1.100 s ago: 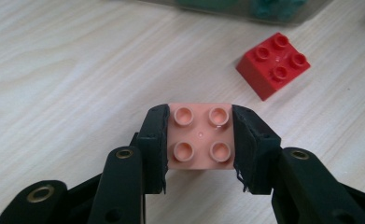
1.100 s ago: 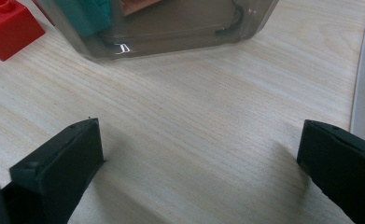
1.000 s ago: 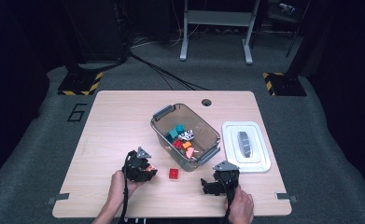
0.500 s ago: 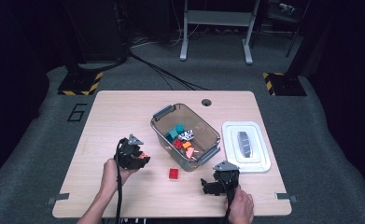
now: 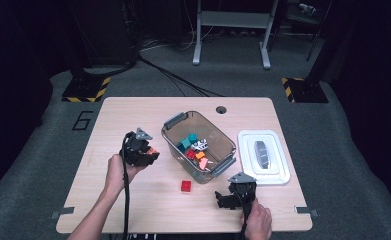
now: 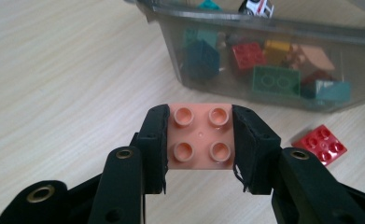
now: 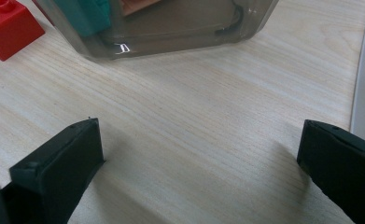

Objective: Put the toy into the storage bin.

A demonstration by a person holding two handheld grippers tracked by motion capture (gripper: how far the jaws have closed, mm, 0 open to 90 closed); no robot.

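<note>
My left gripper (image 5: 150, 152) is shut on a salmon-pink four-stud brick (image 6: 200, 137), held above the table just left of the clear bin (image 5: 175, 142); in the left gripper view both pads press its sides. The brick (image 5: 153, 150) shows as a small orange spot at the jaw tips in the high view. A red brick (image 5: 186, 186) lies on the wood in front of the bin, also seen as the red brick (image 6: 320, 143) and the red brick (image 7: 5, 25). My right gripper (image 5: 224, 200) rests near the front edge, open, jaws wide apart with bare wood between them (image 7: 199, 154).
The bin (image 6: 273, 28) holds several bricks in red, green, teal and yellow and a small toy car (image 5: 199, 145). Its white lid (image 5: 263, 157) lies flat to the right of it. A round hole (image 5: 221, 109) sits near the table's far edge.
My left hand has lifted and moved away from the front edge toward the bin's left side, carrying the pink brick. The right hand has stayed put.
</note>
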